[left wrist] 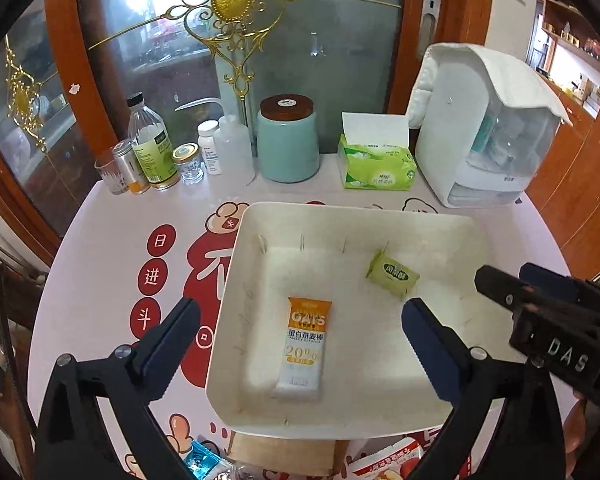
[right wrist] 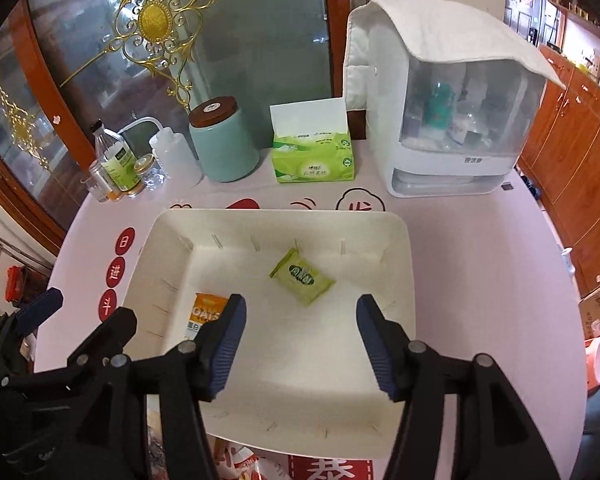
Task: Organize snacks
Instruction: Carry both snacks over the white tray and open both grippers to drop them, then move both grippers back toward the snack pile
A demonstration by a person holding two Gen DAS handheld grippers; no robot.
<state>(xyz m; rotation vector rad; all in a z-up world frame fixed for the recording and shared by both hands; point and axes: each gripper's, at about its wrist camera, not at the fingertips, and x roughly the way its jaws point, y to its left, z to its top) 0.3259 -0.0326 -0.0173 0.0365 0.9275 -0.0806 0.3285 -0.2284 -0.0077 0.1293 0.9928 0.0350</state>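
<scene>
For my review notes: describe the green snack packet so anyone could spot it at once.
Find the cream tray in the middle of the pink table. Two snacks lie inside; the green packet lies toward the tray's far side. It is small, squarish and lime green, unlike the long orange-and-white oat bar nearer the front.

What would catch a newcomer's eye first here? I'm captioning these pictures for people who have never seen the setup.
The big white tray in the middle of the pink table, holding an orange-and-white oat bar and, apart from it, a small green snack packet. Above it hang the open left gripper and open right gripper, nothing between their fingers. Behind stand a teal jar and a green tissue pack.
</scene>
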